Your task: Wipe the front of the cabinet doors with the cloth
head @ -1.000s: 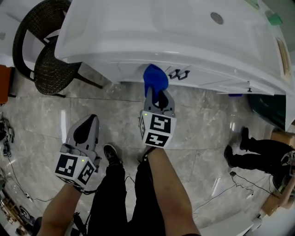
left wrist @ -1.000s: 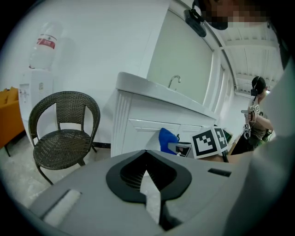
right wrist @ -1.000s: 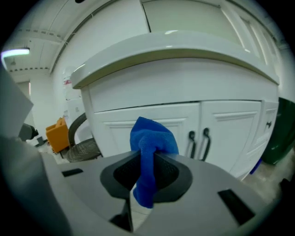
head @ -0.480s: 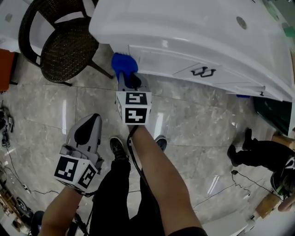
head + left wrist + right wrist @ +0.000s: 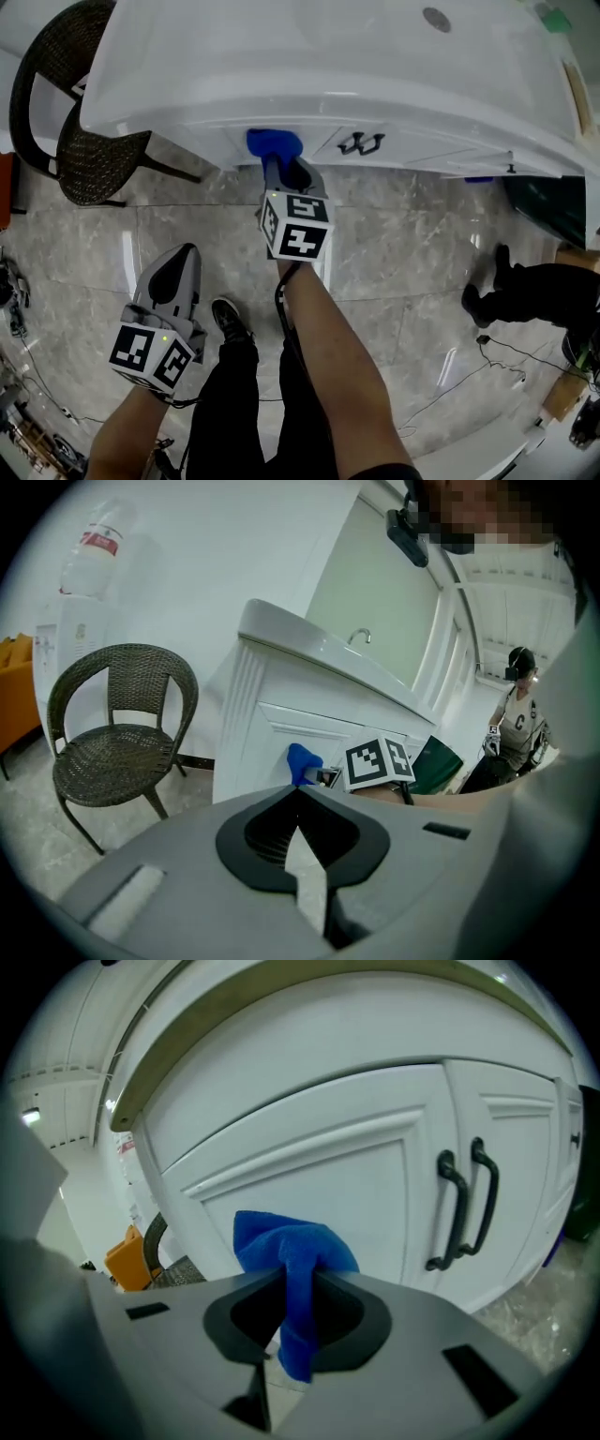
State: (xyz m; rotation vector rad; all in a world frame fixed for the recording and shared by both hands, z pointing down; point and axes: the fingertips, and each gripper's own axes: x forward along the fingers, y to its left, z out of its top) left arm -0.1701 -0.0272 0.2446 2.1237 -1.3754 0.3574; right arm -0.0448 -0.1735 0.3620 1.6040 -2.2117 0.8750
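Observation:
My right gripper [image 5: 281, 161] is shut on a blue cloth [image 5: 273, 142], which bunches out past the jaw tips against the left door of the white cabinet [image 5: 234, 136]. In the right gripper view the cloth [image 5: 292, 1253] sits over the recessed panel of the left cabinet door [image 5: 319, 1185], left of the two black door handles [image 5: 464, 1206]. The handles [image 5: 362, 143] lie right of the cloth in the head view too. My left gripper [image 5: 172, 272] hangs low by my left leg, shut and holding nothing. From the left gripper view the cloth [image 5: 301, 762] shows against the cabinet front [image 5: 281, 733].
A dark wicker chair [image 5: 84, 141] stands left of the cabinet, on the marble floor [image 5: 412, 253]. Another person's legs and shoes [image 5: 525, 291] are at the right. A dark green bin [image 5: 553, 216] sits by the cabinet's right end. Cables trail on the floor [image 5: 487, 366].
The right gripper and cloth slid left along the cabinet front to near its left corner, then came back right onto the left door panel. The left gripper stayed low.

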